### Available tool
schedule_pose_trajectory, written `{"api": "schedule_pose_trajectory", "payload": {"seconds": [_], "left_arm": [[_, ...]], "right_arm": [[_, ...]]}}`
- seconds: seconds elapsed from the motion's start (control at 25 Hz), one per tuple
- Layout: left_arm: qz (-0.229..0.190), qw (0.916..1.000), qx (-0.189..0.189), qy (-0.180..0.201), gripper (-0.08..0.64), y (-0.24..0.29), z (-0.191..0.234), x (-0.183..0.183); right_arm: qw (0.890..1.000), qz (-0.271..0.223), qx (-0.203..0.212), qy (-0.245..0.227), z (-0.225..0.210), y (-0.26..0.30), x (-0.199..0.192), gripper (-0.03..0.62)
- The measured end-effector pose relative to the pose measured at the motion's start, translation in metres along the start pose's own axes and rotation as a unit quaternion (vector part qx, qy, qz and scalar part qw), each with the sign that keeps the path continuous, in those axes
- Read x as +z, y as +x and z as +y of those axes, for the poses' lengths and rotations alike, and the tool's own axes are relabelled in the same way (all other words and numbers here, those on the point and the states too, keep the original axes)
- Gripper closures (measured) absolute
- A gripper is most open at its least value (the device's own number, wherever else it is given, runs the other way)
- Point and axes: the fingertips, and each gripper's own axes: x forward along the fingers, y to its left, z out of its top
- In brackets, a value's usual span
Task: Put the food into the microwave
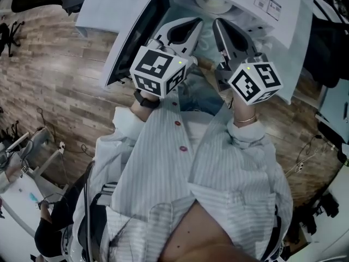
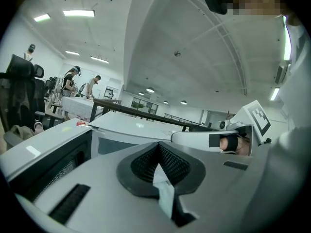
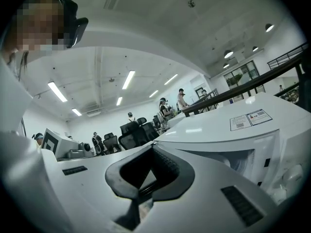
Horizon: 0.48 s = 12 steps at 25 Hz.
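The white microwave [image 1: 272, 21] stands before me with its door [image 1: 133, 34] swung open to the left and the glass turntable [image 1: 215, 1] showing inside. Both grippers are raised side by side at the opening. My left gripper [image 1: 188, 26] is shut on a thin pale edge of a translucent food pack [image 2: 164, 188]. My right gripper [image 1: 226, 31] is shut too, with a thin strip of the same pack [image 3: 141, 208] pinched low between its pads. A pale bluish part of the pack [image 1: 200, 40] shows between the two grippers; its contents are hidden.
The open door [image 2: 48, 164] lies close on the left gripper's left side. The microwave's labelled top [image 3: 243, 123] is at the right gripper's right. Several people and office chairs [image 3: 133, 132] are far off. Cables and equipment [image 1: 32, 146] lie on the wooden floor at my left.
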Motion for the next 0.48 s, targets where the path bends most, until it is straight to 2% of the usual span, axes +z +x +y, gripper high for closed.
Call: {"api": "schedule_pose_trajectory", "payload": {"seconds": [0.48], "left_arm": [[-0.016, 0.9998, -0.009, 0.003, 0.551, -0.012, -0.014, 0.003]], "right_arm": [[1.0, -0.008, -0.007, 0.001, 0.013, -0.017, -0.006, 0.56]]}}
